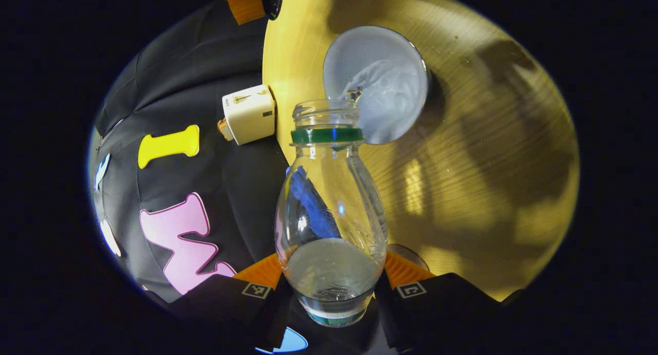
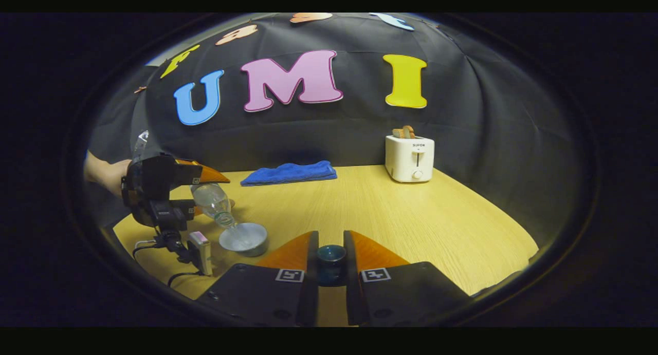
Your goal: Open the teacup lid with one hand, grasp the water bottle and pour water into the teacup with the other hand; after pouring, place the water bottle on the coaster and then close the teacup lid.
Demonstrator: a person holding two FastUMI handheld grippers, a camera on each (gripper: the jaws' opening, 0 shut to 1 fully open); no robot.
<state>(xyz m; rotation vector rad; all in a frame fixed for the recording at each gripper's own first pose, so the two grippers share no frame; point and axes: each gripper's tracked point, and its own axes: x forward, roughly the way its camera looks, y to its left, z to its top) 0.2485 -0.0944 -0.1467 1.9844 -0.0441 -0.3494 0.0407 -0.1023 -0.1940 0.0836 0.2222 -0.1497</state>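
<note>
While the left gripper (image 1: 329,288) pinches the water bottle (image 1: 331,211) between both fingers near its base, the bottle points forward and away from the gripper, its open mouth over the teacup (image 1: 378,82).

Item: water bottle. Clear, uncapped, with a green ring at the neck and a pool of water lying in the body close to the fingers. In the right gripper view it hangs tilted with its neck down (image 2: 216,203), held by the left gripper (image 2: 198,178), behind which a hand (image 2: 110,175) shows.

Item: teacup. Open and pale inside, it sits on the wooden table (image 1: 488,165) just ahead of the bottle mouth, with water streaming into it. In the right gripper view it stands ahead and to the left (image 2: 244,238).

Item: teacup lid (image 2: 330,255). The right gripper (image 2: 330,262) is closed on a small dark round knob, both fingers pressing its sides, above the table (image 2: 411,216).

Item: toaster (image 2: 409,157). White, far ahead and to the right of the right gripper, with toast in its slots; beyond the table edge to the left of the bottle in the left gripper view (image 1: 249,113).

Item: blue towel (image 2: 289,172). Folded, far ahead at the table's back edge.
</note>
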